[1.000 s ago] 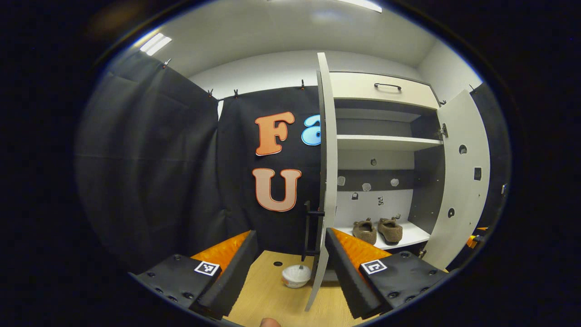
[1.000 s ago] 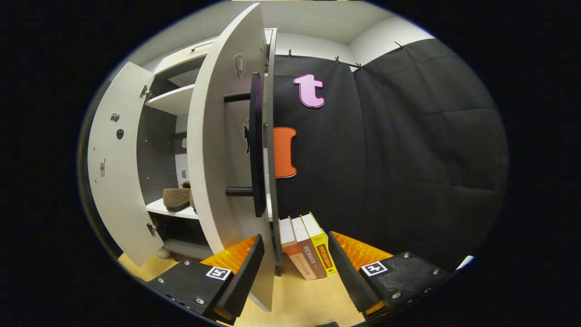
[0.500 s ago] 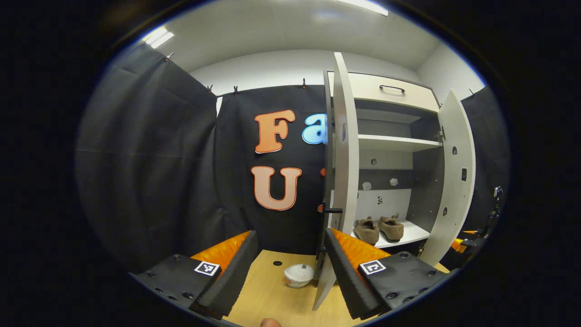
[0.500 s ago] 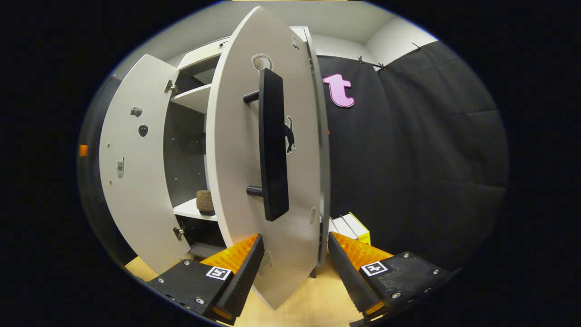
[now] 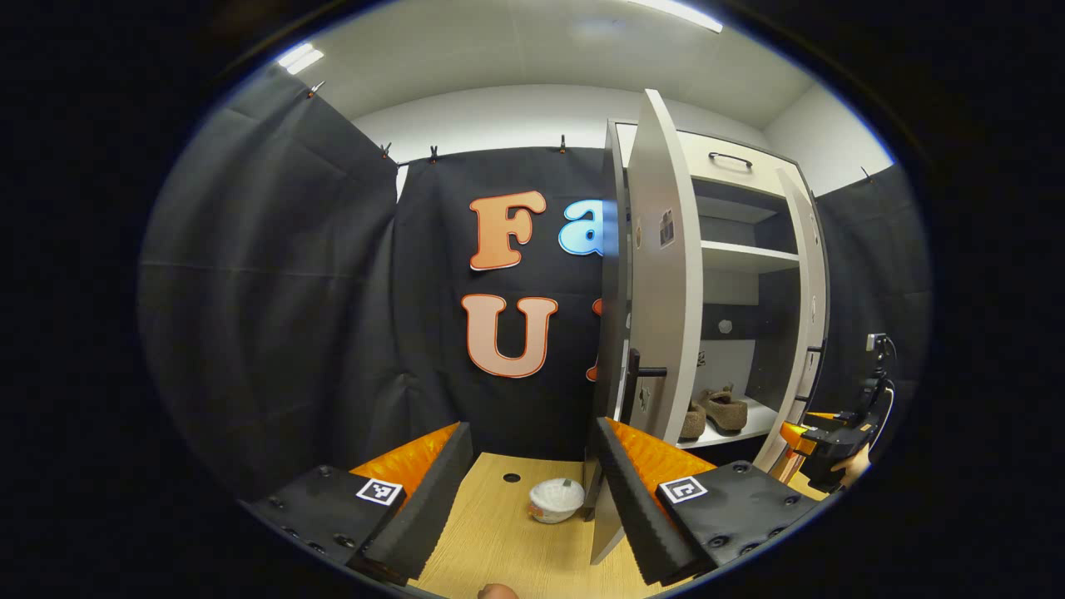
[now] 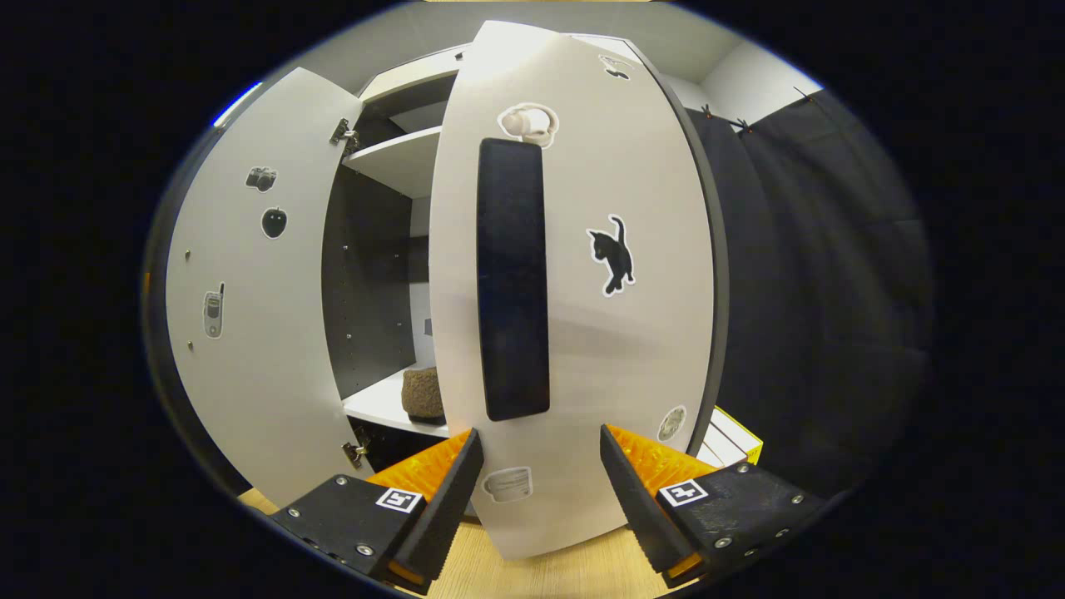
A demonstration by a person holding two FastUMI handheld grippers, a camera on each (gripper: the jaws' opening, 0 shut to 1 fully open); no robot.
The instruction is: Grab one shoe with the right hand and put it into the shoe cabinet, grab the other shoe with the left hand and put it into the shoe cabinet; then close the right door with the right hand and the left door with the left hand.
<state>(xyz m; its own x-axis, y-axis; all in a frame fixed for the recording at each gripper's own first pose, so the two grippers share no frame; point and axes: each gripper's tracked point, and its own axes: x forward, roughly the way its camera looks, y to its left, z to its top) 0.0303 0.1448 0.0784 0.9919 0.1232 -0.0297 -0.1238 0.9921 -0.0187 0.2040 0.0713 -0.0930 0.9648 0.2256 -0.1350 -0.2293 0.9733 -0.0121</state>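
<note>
Left gripper view: the left door (image 5: 661, 274) stands in front of the shoe cabinet (image 5: 740, 249) and hides the left part of its inside. Of the two shoes (image 5: 722, 409) on the bottom shelf, the nearer one is half covered by that door's edge. The stickers on the cabinet's back wall are too small to tell. The right claw (image 5: 819, 433) sits far off at the picture's rim, cut off, jaw state unreadable; part of a hand (image 5: 853, 470) beside it.

Right gripper view: the right door (image 6: 582, 291) covers most of the cabinet inside. One shoe (image 6: 423, 393) shows only its end. Books (image 6: 732, 433) are mostly hidden behind the door's lower corner.
</note>
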